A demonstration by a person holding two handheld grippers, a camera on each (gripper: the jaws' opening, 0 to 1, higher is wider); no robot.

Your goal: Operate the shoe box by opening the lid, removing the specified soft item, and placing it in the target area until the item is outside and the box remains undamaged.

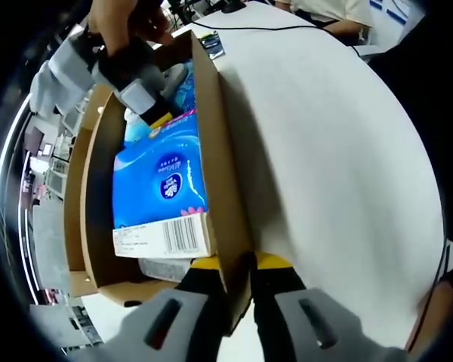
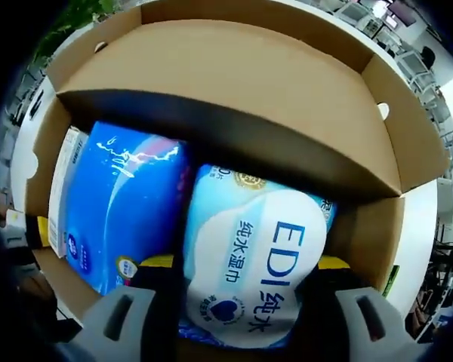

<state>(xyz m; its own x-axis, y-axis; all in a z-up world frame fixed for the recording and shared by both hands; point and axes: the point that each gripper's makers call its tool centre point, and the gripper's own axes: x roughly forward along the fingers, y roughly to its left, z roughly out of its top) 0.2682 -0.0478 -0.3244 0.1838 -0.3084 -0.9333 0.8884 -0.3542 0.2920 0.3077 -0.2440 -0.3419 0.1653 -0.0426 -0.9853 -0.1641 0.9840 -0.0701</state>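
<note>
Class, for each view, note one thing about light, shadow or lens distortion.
Left gripper view: fisheye bends the box wall into a curve, and soft shadow lies along the white table beside it. Right gripper view: deep shadow sits under the open lid, and glare streaks the blue pack.

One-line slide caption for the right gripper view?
Right claw closed on the white EDI wipes pack inside the open shoe box, beside a blue pack.
</note>
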